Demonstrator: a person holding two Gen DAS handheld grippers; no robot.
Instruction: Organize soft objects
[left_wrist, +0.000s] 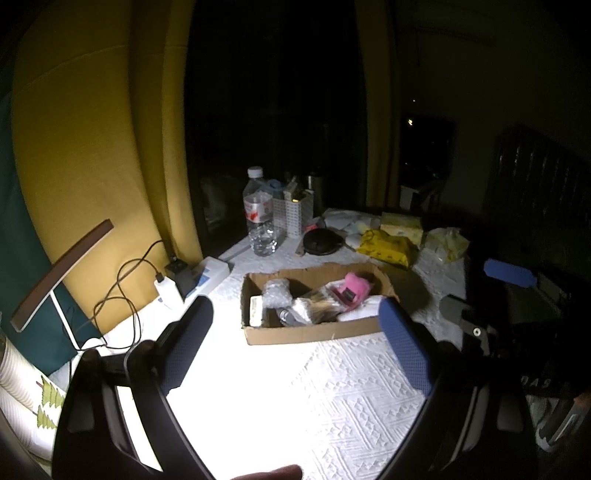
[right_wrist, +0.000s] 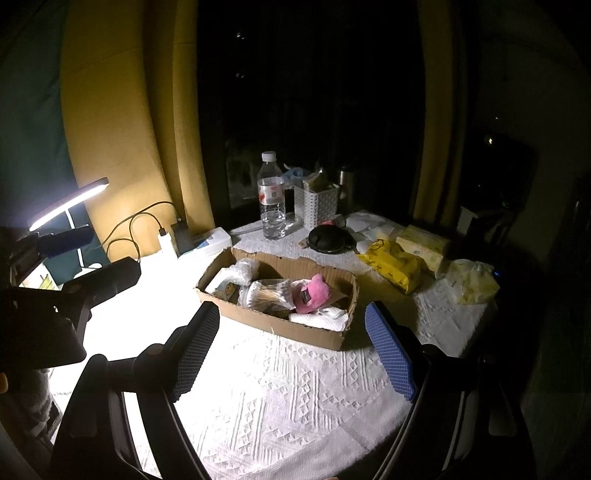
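A shallow cardboard box (left_wrist: 306, 334) (right_wrist: 258, 319) sits mid-table on a white textured cloth. In it lie a pink plush toy (left_wrist: 354, 289) (right_wrist: 312, 293), a bubble-wrap bundle (left_wrist: 275, 291) (right_wrist: 245, 271), a clear bag with a brown-and-white item (right_wrist: 266, 295) and a white cloth (right_wrist: 325, 319). My left gripper (left_wrist: 295, 317) is open and empty, just before the box. My right gripper (right_wrist: 291, 321) is open and empty, at the box's near edge. The right gripper also shows at the right of the left wrist view (left_wrist: 480, 284).
Behind the box stand a water bottle (right_wrist: 271, 199), a white basket (right_wrist: 319, 206), a black round case (right_wrist: 328, 240), a yellow packet (right_wrist: 393, 264) and tissue packs (right_wrist: 424, 245). A lit desk lamp (right_wrist: 68, 203), charger and cables (right_wrist: 166, 236) are at left.
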